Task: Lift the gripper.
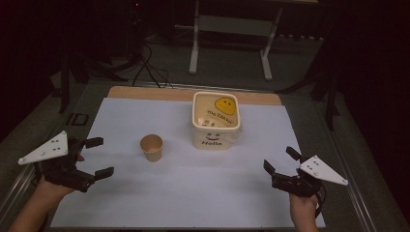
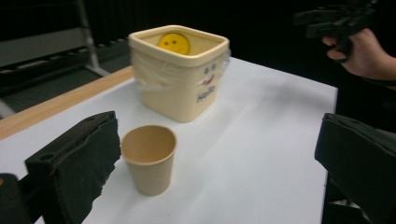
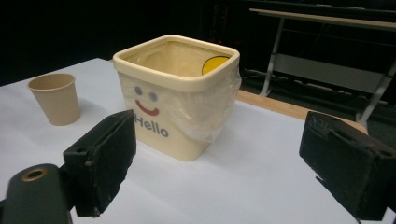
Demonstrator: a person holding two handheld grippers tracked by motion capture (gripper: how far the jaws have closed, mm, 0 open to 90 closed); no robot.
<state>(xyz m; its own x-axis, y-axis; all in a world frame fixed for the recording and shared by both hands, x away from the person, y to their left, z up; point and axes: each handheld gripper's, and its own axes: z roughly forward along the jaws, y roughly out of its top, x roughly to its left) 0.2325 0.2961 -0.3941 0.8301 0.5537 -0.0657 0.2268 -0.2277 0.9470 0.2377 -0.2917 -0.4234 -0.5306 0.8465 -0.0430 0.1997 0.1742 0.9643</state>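
Resting at about eight o'clock on the table in the high view, the left gripper [image 1: 98, 157] sits in a person's hand with its two black jaws spread wide and nothing between them, pointing toward the middle of the white sheet [image 1: 193, 193]. At about four o'clock, the right gripper [image 1: 279, 160] is held in the person's other hand, its jaws likewise wide apart and empty, angled up and inward toward the centre. Both grippers carry a grey three-cornered plate on top. Ahead of the left gripper, near the middle of the sheet and slightly toward nine o'clock, a small brown paper cup [image 1: 152, 147] stands upright with its mouth open; in the left gripper view the cup [image 2: 148, 164] appears just beside the left jaw but apart from it. Just beyond the cup, toward one o'clock from it, stands a cream square tub [image 1: 216, 121] lined with clear plastic, printed with a smiling face and the word "Hello", and showing a yellow smiley inside. In the right gripper view the tub [image 3: 175, 95] stands between the jaws, farther off, with the cup [image 3: 55, 98] at its nine o'clock, well apart.
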